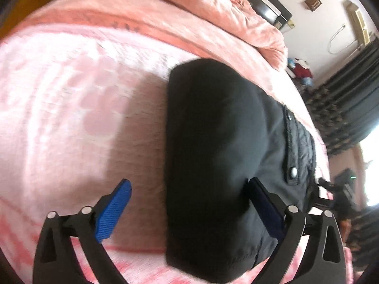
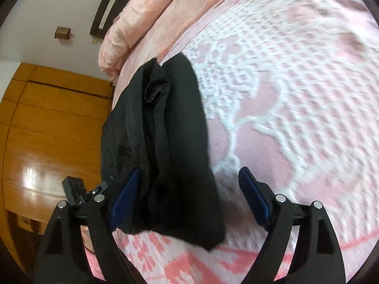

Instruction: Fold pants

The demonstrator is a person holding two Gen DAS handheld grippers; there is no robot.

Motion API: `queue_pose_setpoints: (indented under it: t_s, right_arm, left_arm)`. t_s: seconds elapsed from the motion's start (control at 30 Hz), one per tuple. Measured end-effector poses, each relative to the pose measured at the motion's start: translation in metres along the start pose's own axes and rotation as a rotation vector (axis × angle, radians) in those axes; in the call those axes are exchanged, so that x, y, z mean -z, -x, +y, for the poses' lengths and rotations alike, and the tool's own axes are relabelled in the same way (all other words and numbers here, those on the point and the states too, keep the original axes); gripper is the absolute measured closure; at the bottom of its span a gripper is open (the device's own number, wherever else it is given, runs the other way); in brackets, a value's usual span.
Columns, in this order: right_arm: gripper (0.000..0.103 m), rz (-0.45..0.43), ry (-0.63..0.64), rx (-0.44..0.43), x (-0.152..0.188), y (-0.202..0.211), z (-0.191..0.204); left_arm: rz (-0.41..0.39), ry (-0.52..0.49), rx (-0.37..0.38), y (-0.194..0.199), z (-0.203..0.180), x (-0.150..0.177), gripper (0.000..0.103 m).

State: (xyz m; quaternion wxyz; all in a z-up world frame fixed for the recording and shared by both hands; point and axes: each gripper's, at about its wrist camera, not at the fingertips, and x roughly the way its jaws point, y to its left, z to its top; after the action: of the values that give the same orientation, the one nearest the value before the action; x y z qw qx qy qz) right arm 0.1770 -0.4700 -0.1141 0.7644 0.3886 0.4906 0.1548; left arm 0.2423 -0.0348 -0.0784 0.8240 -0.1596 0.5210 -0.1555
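The black pants (image 1: 213, 142) lie folded in a thick bundle on the pink patterned bedspread (image 1: 59, 106); a pocket flap with a silver snap (image 1: 294, 171) shows on the right side. My left gripper (image 1: 189, 189) is open, its blue pads straddling the bundle's near end. In the right wrist view the pants (image 2: 170, 142) lie as stacked layers with a loose hem at the far end. My right gripper (image 2: 189, 177) is open, jaws either side of the near end, the left pad against the cloth.
A crumpled pink quilt (image 1: 225, 7) lies along the headboard end of the bed. A wooden floor (image 2: 47, 130) lies beside the bed in the right wrist view. Dark curtains (image 1: 350, 90) and a cluttered corner stand beyond the bed.
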Motion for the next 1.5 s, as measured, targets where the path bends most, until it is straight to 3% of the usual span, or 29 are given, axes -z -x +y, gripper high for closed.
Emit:
queue_pose_setpoints:
  t_s: [0.1,0.23,0.3,0.4,0.63,0.97,1.5]
  right_arm:
    - [0.019,-0.050,0.021,0.058,0.009,0.015,0.004]
    - [0.019,-0.106,0.101,0.207,0.028,0.028,0.023]
    - [0.014,-0.130,0.143,0.286,0.044,0.033,0.037]
    - [0.012,-0.160,0.190,0.358,0.066,0.035,0.055]
    - [0.006,-0.195,0.265,0.501,0.101,0.031,0.096]
    - [0.003,-0.225,0.345,0.556,0.142,0.044,0.137]
    - [0.003,-0.295,0.449,0.601,0.175,0.073,0.184]
  left_arm:
    - [-0.034,-0.040,-0.088,0.016,-0.008,0.012,0.004]
    - [-0.066,-0.067,-0.169,0.037,-0.019,0.029,0.004]
    - [-0.080,-0.083,-0.210,0.045,-0.023,0.038,0.004]
    - [-0.090,-0.146,-0.274,0.057,-0.034,0.057,0.004]
    - [-0.098,-0.165,-0.263,0.084,-0.054,0.086,0.004]
    - [-0.156,-0.189,-0.260,0.121,-0.077,0.104,0.004]
    - [-0.229,-0.246,-0.255,0.164,-0.110,0.123,0.004]
